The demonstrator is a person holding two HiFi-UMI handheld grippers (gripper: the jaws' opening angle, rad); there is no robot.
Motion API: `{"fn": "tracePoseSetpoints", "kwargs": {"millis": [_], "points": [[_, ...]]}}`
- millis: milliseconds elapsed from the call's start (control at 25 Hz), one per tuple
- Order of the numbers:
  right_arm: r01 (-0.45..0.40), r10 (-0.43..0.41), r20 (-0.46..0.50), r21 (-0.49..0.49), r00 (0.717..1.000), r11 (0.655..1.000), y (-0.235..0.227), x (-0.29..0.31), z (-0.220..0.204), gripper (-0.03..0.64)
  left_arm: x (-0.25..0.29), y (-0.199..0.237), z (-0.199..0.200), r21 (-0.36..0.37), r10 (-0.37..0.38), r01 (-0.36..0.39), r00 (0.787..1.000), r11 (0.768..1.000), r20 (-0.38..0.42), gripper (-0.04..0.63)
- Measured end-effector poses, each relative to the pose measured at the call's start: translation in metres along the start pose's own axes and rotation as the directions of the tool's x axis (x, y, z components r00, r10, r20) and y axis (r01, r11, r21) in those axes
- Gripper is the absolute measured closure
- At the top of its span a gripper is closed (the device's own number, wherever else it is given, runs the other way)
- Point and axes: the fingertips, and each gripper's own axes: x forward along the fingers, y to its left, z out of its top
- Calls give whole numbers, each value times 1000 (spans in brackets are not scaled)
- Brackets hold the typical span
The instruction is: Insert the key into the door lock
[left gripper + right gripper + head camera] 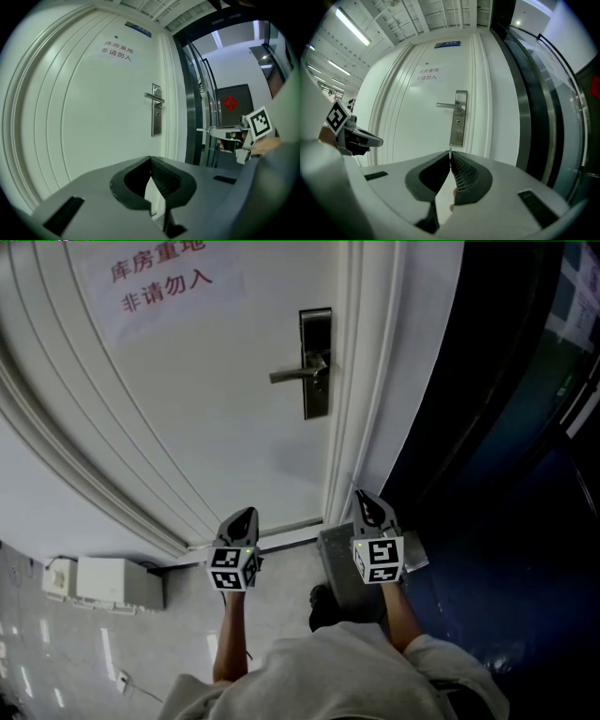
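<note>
A white door [206, 427] carries a steel lock plate [316, 362] with a lever handle [295, 374]. The keyhole [458, 122] sits just below the lever. My right gripper [366, 498] is shut on a thin silver key [450, 152], whose tip pokes out past the jaw tips and points at the lock from well short of the door. My left gripper [246, 514] hangs beside it to the left, its jaws shut with nothing between them. The lock plate [157, 114] also appears in the left gripper view, with the right gripper [199, 130] at the right.
A paper sign [159, 282] with red characters hangs on the door. Right of the door frame runs a dark glass wall [497, 427]. On the floor are a white box [108, 582] at the left and a grey block [342, 563] by the frame.
</note>
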Motion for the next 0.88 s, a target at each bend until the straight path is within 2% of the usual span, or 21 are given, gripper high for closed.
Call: {"fn": "tracePoseSetpoints", "kwargs": {"millis": [240, 480, 680, 880], "points": [[-32, 32, 13, 8, 999, 999, -42, 98, 15, 588, 88, 30, 38, 7, 30, -30, 999, 1000, 15, 578], [-84, 84, 23, 0, 996, 996, -63, 164, 18, 588, 149, 50, 61, 8, 63, -63, 998, 998, 32, 578], [-111, 111, 5, 11, 994, 994, -69, 190, 8, 588, 174, 55, 59, -9, 71, -70, 997, 997, 20, 578], [-123, 124, -25, 29, 992, 992, -64, 198, -5, 588, 177, 62, 48, -19, 81, -81, 997, 997, -4, 578]]}}
